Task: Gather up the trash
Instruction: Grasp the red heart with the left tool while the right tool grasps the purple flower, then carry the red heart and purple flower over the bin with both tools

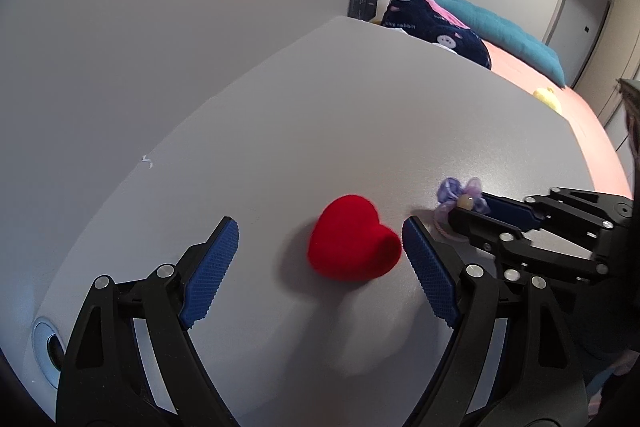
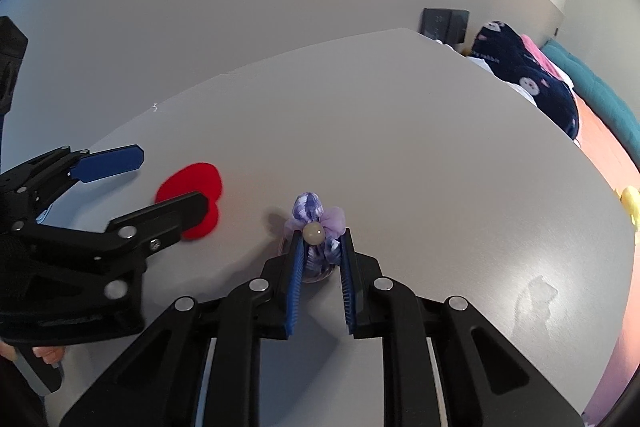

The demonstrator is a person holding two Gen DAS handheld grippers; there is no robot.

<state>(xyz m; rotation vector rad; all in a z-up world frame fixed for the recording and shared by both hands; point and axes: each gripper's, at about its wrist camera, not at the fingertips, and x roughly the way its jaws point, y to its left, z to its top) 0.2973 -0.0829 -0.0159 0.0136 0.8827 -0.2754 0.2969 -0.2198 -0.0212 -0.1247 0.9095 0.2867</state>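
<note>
A red plush heart (image 1: 354, 239) lies on the grey table (image 1: 360, 115). My left gripper (image 1: 320, 233) is open, its blue pads on either side of the heart without touching it. A purple hair tie with a bow and a pale bead (image 2: 318, 233) lies to the right of the heart. My right gripper (image 2: 322, 237) is shut on the hair tie, the bow and bead sticking out past the fingertips. The heart (image 2: 192, 199) and left gripper (image 2: 164, 179) also show in the right wrist view; the right gripper (image 1: 472, 209) and hair tie (image 1: 460, 195) show in the left wrist view.
A bed with an orange sheet (image 1: 560, 115), teal pillow (image 1: 500, 23) and a dark navy plush (image 1: 436, 27) lies beyond the table's far right edge. A yellow toy (image 1: 546, 97) lies on the bed. A dark box (image 2: 444, 23) stands at the far corner. A metal cable grommet (image 1: 46, 349) sits near left.
</note>
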